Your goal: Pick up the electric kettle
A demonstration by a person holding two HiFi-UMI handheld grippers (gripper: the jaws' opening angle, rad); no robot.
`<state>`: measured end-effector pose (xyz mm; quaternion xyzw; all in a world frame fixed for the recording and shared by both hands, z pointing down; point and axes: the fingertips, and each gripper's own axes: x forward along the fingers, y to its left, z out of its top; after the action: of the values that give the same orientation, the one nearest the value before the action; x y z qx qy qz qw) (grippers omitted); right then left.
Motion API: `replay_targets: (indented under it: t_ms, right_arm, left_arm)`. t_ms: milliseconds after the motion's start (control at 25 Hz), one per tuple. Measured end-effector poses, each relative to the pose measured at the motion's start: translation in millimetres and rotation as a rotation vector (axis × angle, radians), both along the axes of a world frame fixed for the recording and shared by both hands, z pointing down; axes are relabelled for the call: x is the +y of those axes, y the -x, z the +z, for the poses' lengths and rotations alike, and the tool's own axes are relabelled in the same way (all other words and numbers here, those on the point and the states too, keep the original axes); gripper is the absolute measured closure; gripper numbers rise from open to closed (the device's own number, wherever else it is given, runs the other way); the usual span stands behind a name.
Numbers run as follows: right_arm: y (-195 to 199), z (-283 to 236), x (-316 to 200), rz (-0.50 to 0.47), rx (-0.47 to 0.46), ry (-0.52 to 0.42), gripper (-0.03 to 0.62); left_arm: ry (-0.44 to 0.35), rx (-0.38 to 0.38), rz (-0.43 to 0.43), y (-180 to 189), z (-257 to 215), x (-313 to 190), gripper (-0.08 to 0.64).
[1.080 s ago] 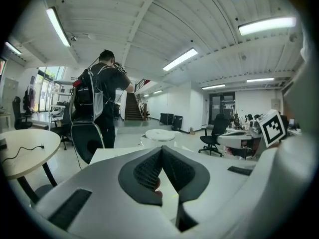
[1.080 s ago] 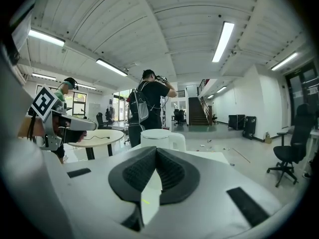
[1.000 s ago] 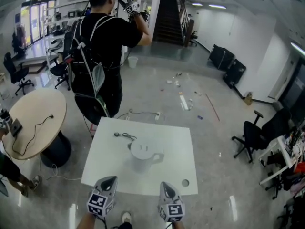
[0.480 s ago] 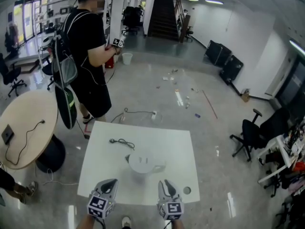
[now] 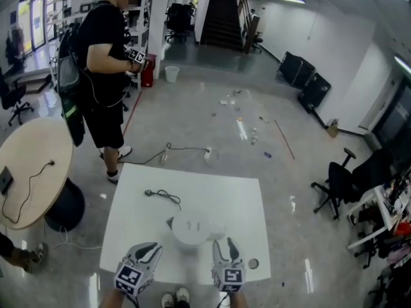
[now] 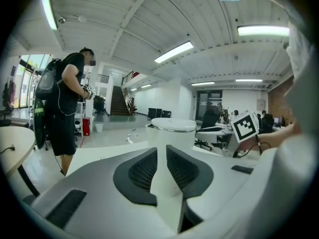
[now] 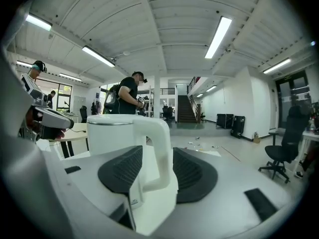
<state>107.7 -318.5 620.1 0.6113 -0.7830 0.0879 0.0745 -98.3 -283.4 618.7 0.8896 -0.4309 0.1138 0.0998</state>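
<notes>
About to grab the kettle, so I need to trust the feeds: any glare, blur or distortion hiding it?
Head view: white kettle washes out against the white table, edges faint. Right gripper view: handle sharp, fisheye bends ceiling lights. Left gripper view: kettle crisp, no glare.

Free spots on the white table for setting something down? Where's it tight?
Free: far right quarter of the table, between the cable and the right edge; also the left strip between the kettle and the left edge. Tight: the near edge, with the kettle and a small round disc by the right corner.
</notes>
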Motion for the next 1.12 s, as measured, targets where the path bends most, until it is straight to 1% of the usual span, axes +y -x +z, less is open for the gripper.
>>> replay_targets:
  t_ms: [160,280,360,440,480,560,680,800,960,1120]
  right_arm:
    - [-6,16,-8,-0.026,0.102,0.003,0.402]
    - [-8,21,-13,-0.026,0.098,0.005,0.402]
    - [-6,23,-16,-0.029,0.094,0.005,0.403]
    - [-3,23,-19,-0.03,0.08,0.009,0.403]
    - [-2,23,-21,-0.03,0.073,0.01,0.403]
    - [-5,27,-24,-0.033,0.076,0.01,0.403]
    - [-7,31,-27,-0.041,0.071,0.005,0.403]
    - [-9,34,-31,-0.06,0.073,0.001,0.403]
    - [-10,33,-38,-0.062,0.052,-0.009,0.403]
    - [-10,38,-47,-0.061,0.047,-0.009,0.403]
  left_arm:
    - [-0.009,-0.011,0.063,-14,5,-5,0.41]
    - [-0.016,-0.022,0.127,-27,14,-4,0.321]
    - [-0.023,-0.035,0.152,-31,22,-7,0.254]
    - [-0.025,-0.021,0.176,-35,26,-10,0.217]
    - [-0.021,-0.007,0.192,-38,27,-11,0.187]
    - [-0.012,0.012,0.216,-43,30,-13,0.148]
    - [-0.013,0.019,0.237,-48,34,-18,0.126]
    - [-0.015,0.023,0.26,-54,34,-23,0.126]
    - [-0.008,-0.016,0.297,-66,37,-28,0.126]
    - [-0.018,0.004,0.321,-76,39,-35,0.126]
